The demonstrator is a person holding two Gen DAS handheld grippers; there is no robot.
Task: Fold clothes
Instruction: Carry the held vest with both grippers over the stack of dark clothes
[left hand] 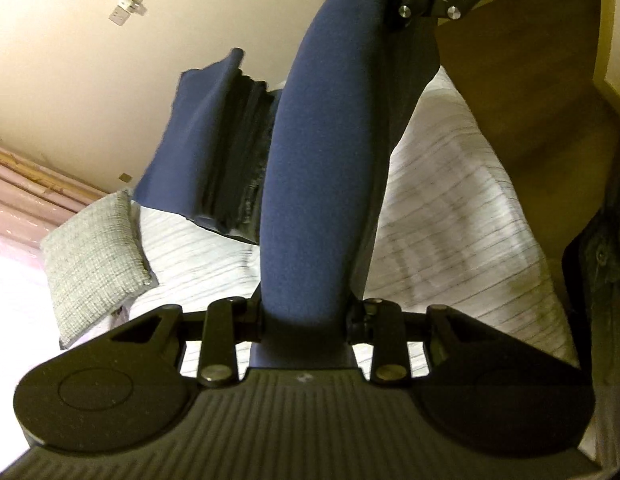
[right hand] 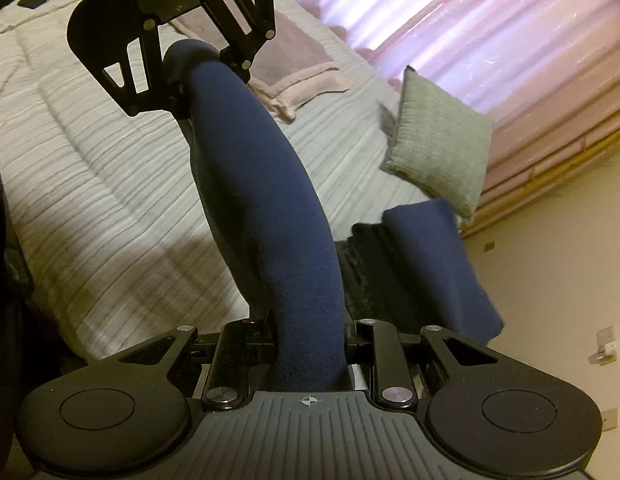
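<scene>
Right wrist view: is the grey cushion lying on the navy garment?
No, the grey cushion sits on the striped bedspread, apart from the navy garment.

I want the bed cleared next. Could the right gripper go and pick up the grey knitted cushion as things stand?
Probably not yet. The right gripper is shut on the navy fleece garment, stretched between it and the left gripper. The grey knitted cushion lies unobstructed on the striped bedspread, but those fingers are occupied.
</scene>
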